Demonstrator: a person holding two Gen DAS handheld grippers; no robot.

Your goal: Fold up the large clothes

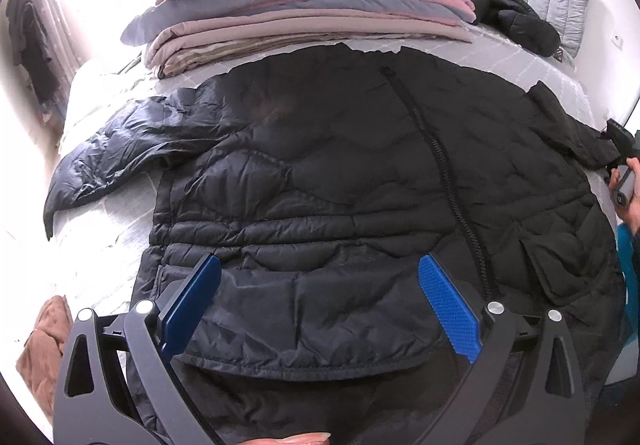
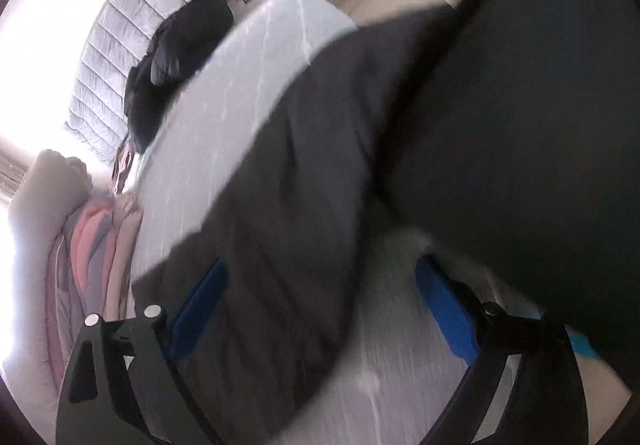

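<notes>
A black quilted jacket (image 1: pixel 360 181) lies spread front-up on the bed (image 1: pixel 120 245), zipper (image 1: pixel 452 181) running up the middle, one sleeve (image 1: pixel 108 161) stretched out to the left and the hem hanging toward the near edge. Behind it stands a stack of folded blankets (image 1: pixel 304 5), and a second dark garment (image 1: pixel 520 21) lies by the headboard.

The left gripper (image 1: pixel 320 277) hangs above the hem with its jaws wide and nothing between them. The right gripper (image 2: pixel 320 281) is also spread wide over the other sleeve (image 2: pixel 280 205); that view is smeared with motion, so whether a finger touches the cloth cannot be told.

The main risk is the fabric itself: the shell looks slick and puffy, so a shallow pinch would likely catch only the outer layer and slip free mid-fold. Another is that the sleeve may slide off the bed edge where the right gripper works, dragging the jacket askew. A fold carried too far up the bed could also nudge the blankets. The overhanging hem may pull the body downward once one side is lifted.
</notes>
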